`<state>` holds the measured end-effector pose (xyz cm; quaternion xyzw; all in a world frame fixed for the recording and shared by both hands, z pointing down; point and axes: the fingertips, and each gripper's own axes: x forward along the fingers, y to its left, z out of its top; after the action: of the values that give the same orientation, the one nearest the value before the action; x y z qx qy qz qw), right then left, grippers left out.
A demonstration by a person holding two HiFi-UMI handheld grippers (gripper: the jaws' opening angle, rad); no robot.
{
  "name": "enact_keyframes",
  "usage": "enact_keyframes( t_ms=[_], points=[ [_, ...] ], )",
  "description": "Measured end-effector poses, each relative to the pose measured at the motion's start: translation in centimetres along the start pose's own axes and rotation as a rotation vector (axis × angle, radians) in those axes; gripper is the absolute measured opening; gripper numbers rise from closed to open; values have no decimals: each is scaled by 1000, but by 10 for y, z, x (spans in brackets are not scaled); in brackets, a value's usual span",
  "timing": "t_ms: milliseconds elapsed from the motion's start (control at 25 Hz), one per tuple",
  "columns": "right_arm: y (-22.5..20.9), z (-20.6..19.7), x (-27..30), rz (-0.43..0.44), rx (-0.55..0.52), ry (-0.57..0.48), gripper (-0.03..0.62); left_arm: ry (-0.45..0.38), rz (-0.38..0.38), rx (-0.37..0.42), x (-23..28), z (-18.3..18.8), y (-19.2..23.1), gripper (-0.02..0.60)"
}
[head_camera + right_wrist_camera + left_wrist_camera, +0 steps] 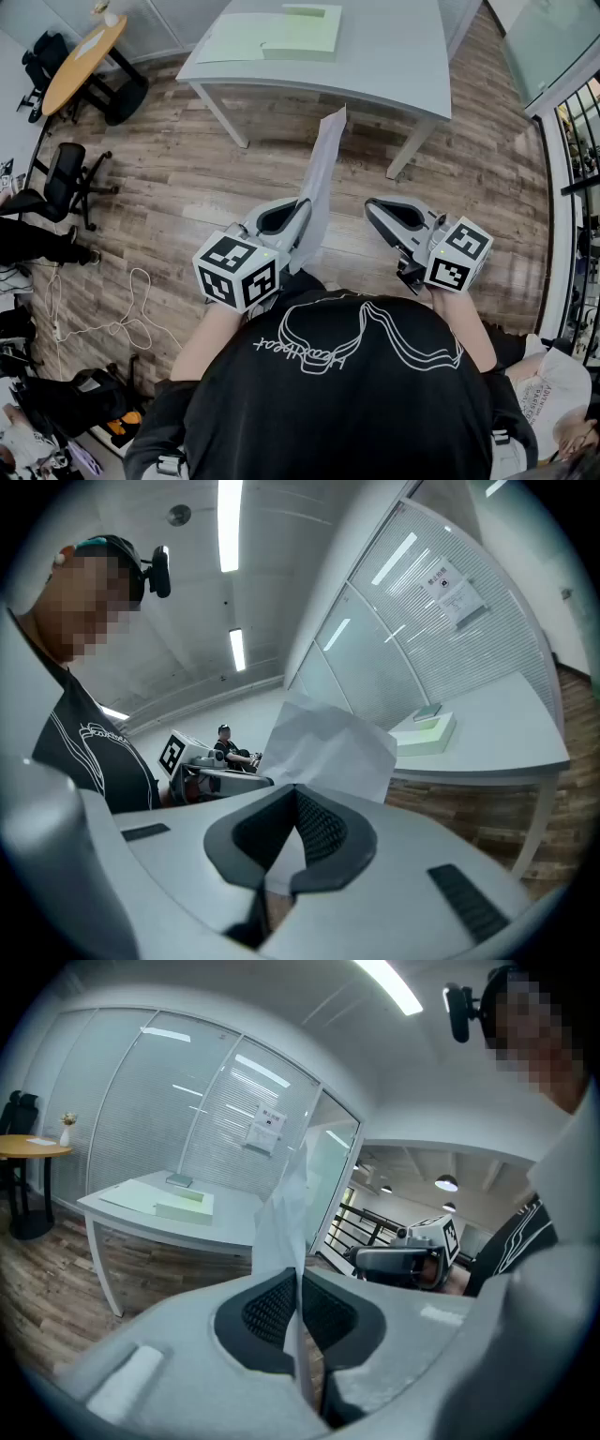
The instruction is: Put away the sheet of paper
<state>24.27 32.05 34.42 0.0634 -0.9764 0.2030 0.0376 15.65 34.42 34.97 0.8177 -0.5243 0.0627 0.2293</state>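
Observation:
The white sheet of paper [323,178] stands upright, pinched at its lower edge by my left gripper [302,204], which is shut on it in front of the person's chest. In the left gripper view the sheet [286,1213] rises from between the closed pads of the left gripper [298,1277]. My right gripper [371,206] hangs level with it to the right, its jaws together and holding nothing. In the right gripper view the paper [328,747] shows behind the right gripper [292,791], apart from it. A green folder [272,36] lies on the grey table [394,56] ahead.
Wood floor lies between me and the grey table. Office chairs [61,178] and a round wooden table [80,61] stand at the left. A white cable [122,319] trails on the floor. A black railing [581,122] runs at the right, and another person [553,394] sits at lower right.

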Motion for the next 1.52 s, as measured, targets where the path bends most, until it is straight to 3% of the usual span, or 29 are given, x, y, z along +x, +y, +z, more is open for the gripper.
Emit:
enact_keyframes(
  t_ms=[600, 1000, 1520],
  points=[
    [10, -3, -14, -7, 17, -17, 8, 4, -19, -10, -4, -8, -19, 12],
    [9, 12, -19, 33, 15, -33, 8, -36, -19, -43, -2, 9, -22, 12],
    [-2, 24, 9, 80, -2, -31, 8, -108, 7, -105, -7, 31, 12, 12]
  ],
)
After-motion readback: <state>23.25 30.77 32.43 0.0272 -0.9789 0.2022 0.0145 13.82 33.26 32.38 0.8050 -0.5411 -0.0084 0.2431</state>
